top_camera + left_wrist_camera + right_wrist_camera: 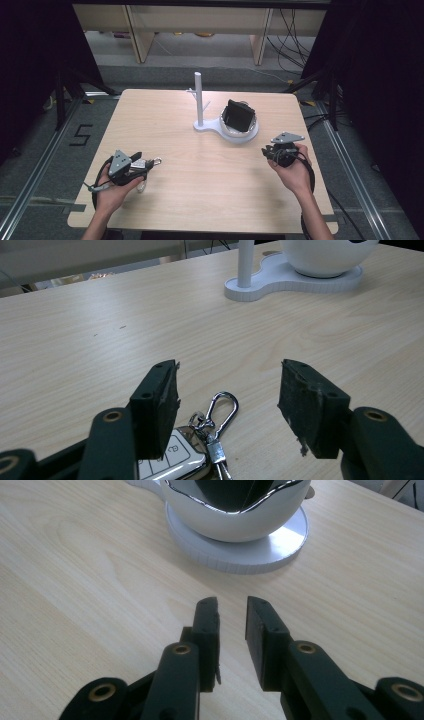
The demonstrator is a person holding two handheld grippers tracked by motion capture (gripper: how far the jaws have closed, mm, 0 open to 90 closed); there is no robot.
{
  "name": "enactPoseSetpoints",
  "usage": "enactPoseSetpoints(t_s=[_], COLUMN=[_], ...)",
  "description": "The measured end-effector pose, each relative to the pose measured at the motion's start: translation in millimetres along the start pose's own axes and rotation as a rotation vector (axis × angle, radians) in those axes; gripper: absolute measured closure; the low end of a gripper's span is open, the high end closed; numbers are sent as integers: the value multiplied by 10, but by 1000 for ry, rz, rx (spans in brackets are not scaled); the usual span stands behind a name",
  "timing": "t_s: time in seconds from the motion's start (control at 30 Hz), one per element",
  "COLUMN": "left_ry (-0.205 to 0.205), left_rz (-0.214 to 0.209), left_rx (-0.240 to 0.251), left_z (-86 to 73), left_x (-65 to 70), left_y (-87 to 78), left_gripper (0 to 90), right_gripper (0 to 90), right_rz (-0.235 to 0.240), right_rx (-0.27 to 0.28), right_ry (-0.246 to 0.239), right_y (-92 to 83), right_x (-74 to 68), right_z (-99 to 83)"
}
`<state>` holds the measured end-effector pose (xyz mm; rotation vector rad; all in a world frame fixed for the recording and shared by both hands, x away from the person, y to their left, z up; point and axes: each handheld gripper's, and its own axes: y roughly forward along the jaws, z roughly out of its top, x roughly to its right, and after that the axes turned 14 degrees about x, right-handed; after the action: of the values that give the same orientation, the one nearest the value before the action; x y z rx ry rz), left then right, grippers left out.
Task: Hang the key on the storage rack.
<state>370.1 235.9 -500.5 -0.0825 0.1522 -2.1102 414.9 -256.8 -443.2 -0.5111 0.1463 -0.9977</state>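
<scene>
Jaws of the left tool stand wide apart over the pale wooden bench, with nothing pressed between them; a car key fob with a silver carabiner clip lies on the bench below and between them, near the left jaw, though whether that jaw touches the fob is hard to tell from this angle. In the high view the left tool sits at the near left of the bench, held by the person's left hand, and the key fob and clip lie at its tip. The right tool has its jaws nearly closed, a narrow gap left between them, gripping nothing. From above, the right tool is held by the right hand at the near right, well apart from the left one. Beyond it, near the middle of the far side, stands a white stand with an upright branched post and a white bowl on its round end; a black object rests in the bowl.
</scene>
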Motion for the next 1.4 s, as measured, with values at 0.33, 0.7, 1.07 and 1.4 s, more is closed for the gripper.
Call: enactPoseSetpoints(t_s=[0.33, 0.7, 1.07, 1.4], left_ry=[22, 30, 105, 197], left_rz=[-12, -59, -171, -237], left_rx=[-28, -64, -286, -557], left_z=[9, 101, 241, 385], left_x=[19, -27, -170, -259], left_y=[40, 76, 294, 528], left_gripper=[456, 509, 580, 610], right_gripper=[712, 691, 682, 677], right_rz=[-3, -4, 8, 11], right_rx=[-26, -48, -49, -58], right_ry=[41, 67, 70, 101], right_y=[-27, -54, -44, -62], right_x=[61, 15, 26, 18], right_z=[-177, -169, -184, -167])
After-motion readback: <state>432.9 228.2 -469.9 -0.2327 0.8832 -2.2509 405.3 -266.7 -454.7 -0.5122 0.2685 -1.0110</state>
